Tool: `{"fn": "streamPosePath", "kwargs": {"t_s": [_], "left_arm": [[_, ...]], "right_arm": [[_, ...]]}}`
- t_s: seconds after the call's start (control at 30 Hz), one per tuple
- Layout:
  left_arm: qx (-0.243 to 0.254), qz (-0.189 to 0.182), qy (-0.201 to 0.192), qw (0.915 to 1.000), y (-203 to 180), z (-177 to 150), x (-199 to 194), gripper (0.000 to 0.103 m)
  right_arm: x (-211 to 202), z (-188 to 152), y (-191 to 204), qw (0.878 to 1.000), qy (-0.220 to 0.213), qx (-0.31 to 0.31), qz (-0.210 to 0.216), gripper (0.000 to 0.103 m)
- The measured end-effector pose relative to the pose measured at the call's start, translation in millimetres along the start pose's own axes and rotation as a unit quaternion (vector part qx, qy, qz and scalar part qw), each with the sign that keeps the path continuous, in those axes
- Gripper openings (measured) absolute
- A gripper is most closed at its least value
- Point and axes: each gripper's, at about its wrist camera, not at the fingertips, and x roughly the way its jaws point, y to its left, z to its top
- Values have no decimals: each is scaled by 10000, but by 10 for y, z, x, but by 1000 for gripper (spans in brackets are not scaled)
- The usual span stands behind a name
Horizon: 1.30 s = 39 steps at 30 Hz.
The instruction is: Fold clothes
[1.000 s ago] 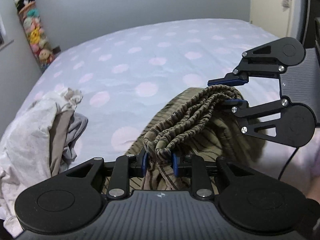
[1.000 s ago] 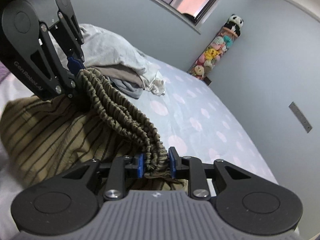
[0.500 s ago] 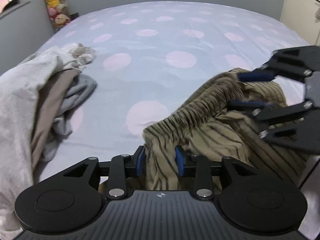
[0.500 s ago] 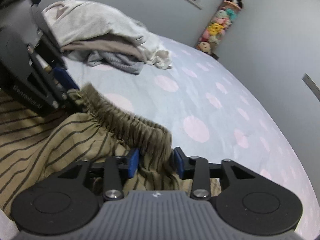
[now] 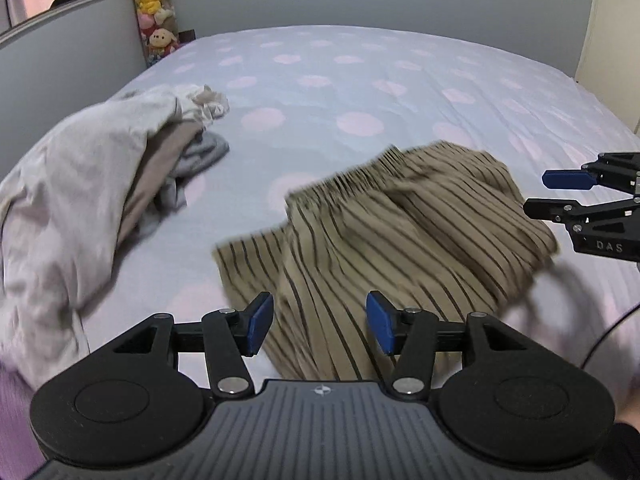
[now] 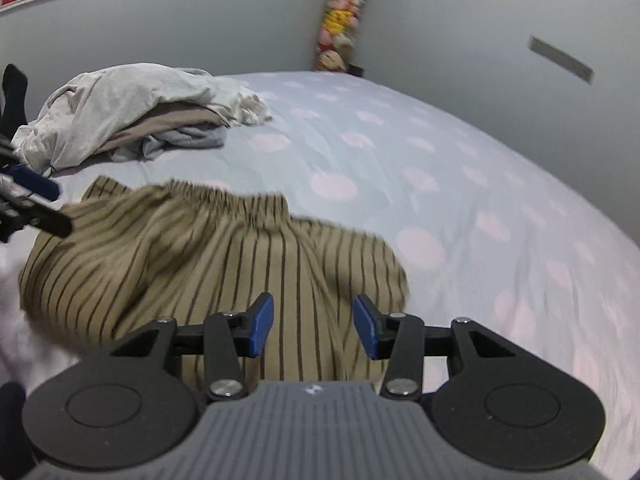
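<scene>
Lying on the big bed [image 5: 360, 80] with its pale sheet and pink dots are the striped shorts [image 5: 392, 232], brown with thin dark lines. They sit near the front edge, a bit rumpled, with the stretchy waistband [image 5: 344, 184] on the far side, toward 12 o'clock from both tools. The waistband runs side to side, from about 9 o'clock to 3 o'clock, and the rest of the cloth comes down toward the person.

At about 10 o'clock from the shorts sits a heap of other clothes [image 5: 92, 184], white, tan and grey, well apart from them. Far off at 11 o'clock, soft toys [image 5: 154, 8] hang in the corner.

Both tools hang just over the near part of the shorts. The left gripper [image 5: 318, 330] has its jaws wide apart with nothing between them. The right gripper [image 6: 312, 326] also has its jaws wide apart and holds nothing. The left one is nearer the 9 o'clock end, the right one nearer the 3 o'clock end.

White letters "DAS" [image 5: 610, 246] can be read on the right tool's side. I judge the shorts are not neatly folded now.
</scene>
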Motion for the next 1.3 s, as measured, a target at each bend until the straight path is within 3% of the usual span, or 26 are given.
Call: {"fn": "streamPosePath", "kwargs": {"t_s": [0.17, 0.4, 0.47, 0.53, 0.6, 0.67, 0.8, 0.93, 1.1, 1.3], "left_arm": [[104, -91, 257, 9996, -82, -273, 3, 50], [129, -49, 557, 9984, -129, -455, 218, 49], [174, -21, 570, 9982, -144, -474, 266, 35], [173, -16, 569, 9982, -156, -481, 299, 25], [162, 29, 521, 9985, -170, -482, 302, 16], [143, 54, 431, 9990, -167, -458, 248, 10], [113, 29, 206, 9997, -151, -365, 40, 8], [194, 26, 289, 9994, -155, -330, -11, 7], [82, 19, 824, 9966, -125, -503, 250, 6], [152, 216, 992, 9947, -110, -566, 283, 5]], "right_arm": [[-122, -306, -36, 9993, 167, 322, -76, 48], [41, -526, -106, 9981, 339, 499, -112, 48], [98, -561, -124, 9980, 353, 524, -96, 46], [135, -582, -141, 9976, 350, 590, -43, 40], [173, -603, -158, 9972, 347, 656, 10, 13], [210, -624, -176, 9968, 343, 721, 63, 3], [109, -573, -311, 9940, 68, 1056, -274, 1], [55, -521, -365, 9915, -154, 1133, -617, 1], [225, -602, -331, 9921, 187, 988, -752, 1], [336, -672, -281, 9922, 410, 824, -841, 1]]}}
